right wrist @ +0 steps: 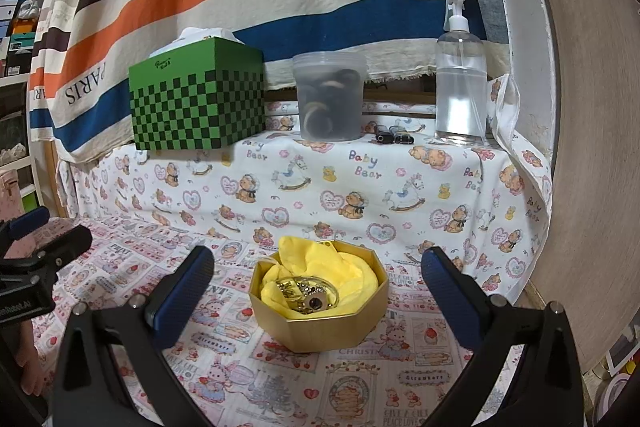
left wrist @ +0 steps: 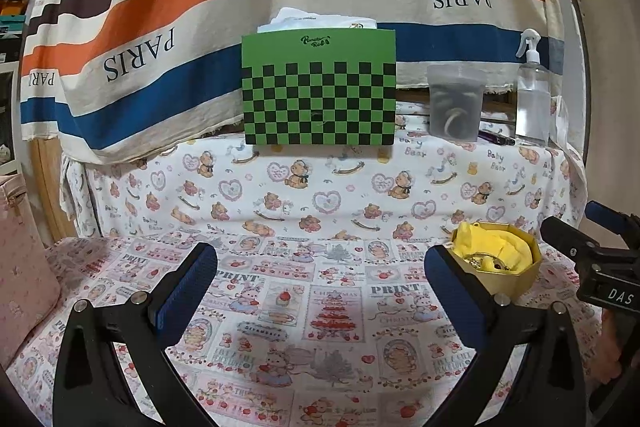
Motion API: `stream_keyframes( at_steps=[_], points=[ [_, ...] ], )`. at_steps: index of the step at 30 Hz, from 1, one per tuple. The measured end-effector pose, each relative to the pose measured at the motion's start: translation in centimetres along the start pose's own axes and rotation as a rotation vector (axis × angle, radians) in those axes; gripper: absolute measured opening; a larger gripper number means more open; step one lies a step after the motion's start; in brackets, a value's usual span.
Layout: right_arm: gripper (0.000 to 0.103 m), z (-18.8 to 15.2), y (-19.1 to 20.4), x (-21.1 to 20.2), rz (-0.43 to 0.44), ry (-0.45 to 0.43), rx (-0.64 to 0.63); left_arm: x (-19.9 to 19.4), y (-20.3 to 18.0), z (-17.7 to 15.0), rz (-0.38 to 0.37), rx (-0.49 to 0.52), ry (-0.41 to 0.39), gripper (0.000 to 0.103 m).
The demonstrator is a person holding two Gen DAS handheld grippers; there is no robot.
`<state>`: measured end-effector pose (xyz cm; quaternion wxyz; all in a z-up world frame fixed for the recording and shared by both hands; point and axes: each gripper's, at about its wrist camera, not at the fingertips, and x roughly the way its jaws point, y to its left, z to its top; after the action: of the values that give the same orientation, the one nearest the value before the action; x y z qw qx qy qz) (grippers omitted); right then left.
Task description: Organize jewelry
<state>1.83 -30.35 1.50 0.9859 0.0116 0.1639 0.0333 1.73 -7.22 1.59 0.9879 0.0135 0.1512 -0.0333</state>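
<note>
Jewelry sitting in the gold box, mid-table.
Both grippers, left and right, are hovering wide open, gripping nothing.

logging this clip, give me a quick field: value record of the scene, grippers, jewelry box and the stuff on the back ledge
surface: printed cloth
left gripper: open, holding nothing
right gripper: open, in front of the box, not touching it
gold octagonal box: open, lined with yellow tissue
jewelry: tangled in the box
back ledge: green checkered box, lidded plastic tub, spray bottle
</note>
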Motion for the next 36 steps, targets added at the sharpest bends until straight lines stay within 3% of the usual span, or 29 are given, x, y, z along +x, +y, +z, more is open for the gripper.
stream_keyframes(
  at_steps=[36],
  points=[
    [0.103, 0.01, 0.01, 0.01, 0.002, 0.001, -0.002, -0.11, 0.0, -0.04, 0.011, -0.002, 0.002, 0.103]
  ],
)
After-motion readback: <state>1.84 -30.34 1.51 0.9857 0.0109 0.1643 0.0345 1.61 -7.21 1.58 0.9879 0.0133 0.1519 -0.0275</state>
